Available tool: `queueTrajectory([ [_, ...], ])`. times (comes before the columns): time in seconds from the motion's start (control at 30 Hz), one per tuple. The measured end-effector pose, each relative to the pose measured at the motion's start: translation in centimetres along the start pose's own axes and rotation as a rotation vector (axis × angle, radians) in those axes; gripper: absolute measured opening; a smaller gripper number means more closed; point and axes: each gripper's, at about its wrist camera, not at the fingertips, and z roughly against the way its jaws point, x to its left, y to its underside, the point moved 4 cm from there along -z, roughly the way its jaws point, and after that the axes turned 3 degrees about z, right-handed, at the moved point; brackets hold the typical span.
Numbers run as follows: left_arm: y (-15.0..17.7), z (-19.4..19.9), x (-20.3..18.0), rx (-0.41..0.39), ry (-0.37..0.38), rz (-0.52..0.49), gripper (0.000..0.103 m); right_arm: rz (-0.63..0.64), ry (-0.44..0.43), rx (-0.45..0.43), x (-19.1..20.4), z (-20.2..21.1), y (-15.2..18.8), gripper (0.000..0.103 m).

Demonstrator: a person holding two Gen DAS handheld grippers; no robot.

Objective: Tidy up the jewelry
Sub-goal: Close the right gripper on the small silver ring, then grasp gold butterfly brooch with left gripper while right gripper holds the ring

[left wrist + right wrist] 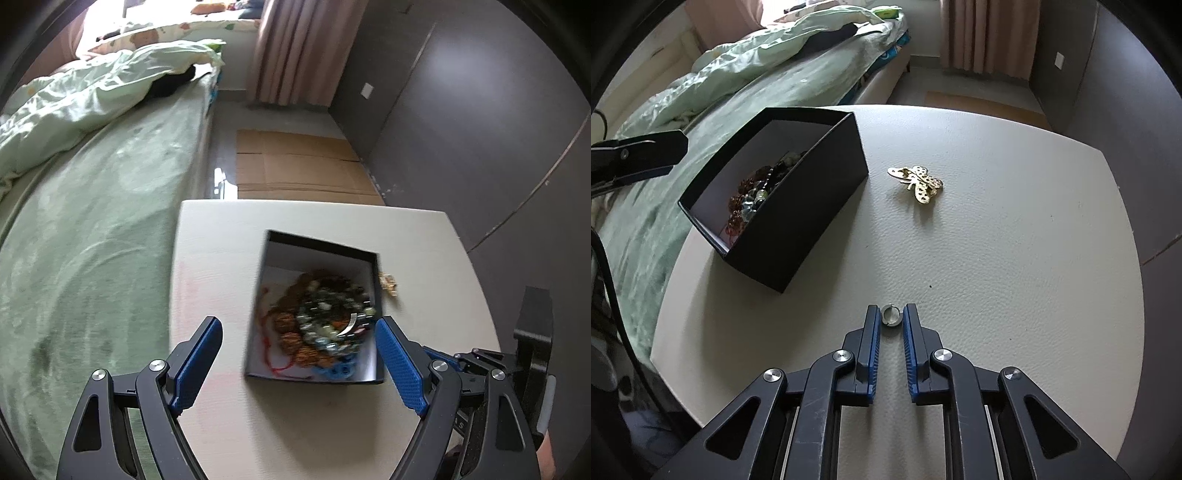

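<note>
A black box (321, 243) with a white inside stands on the cream table (221, 258) and holds a heap of bead bracelets (325, 325). My left gripper (299, 339) is open and empty, just above the box's near side. In the right wrist view the box (798, 206) stands at the left, with the bracelets (757, 192) inside. A gold butterfly brooch (918, 181) lies on the table (997, 258) to its right; it also shows in the left wrist view (388, 283). My right gripper (892, 315) is shut on a small silver ring (892, 315) at table level.
A bed with a green cover (92, 221) runs along the table's left side. Flattened cardboard (295, 162) lies on the floor beyond the table. A grey wall (480, 129) stands at the right. The left gripper's body (639, 155) shows beside the box.
</note>
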Motion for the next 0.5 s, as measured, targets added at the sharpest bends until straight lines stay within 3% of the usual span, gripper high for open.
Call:
queueTrajectory([
  [0.23,-0.8,0.0,-5.3,-0.059,0.088,-0.060,0.085,-0.135,-0.033,-0.059,-3.8,2.4,0.0,0.013],
  [0.43,-1.7,-2.6,-8.7,-0.018,0.082,-0.106,0.085,-0.240,-0.077,-0.119,-7.5,4.7,0.0,0.013],
  [0.5,-2.0,-3.3,-9.6,-0.003,0.066,-0.128,0.078,-0.272,-0.095,-0.140,-8.5,5.5,0.1,0.013],
])
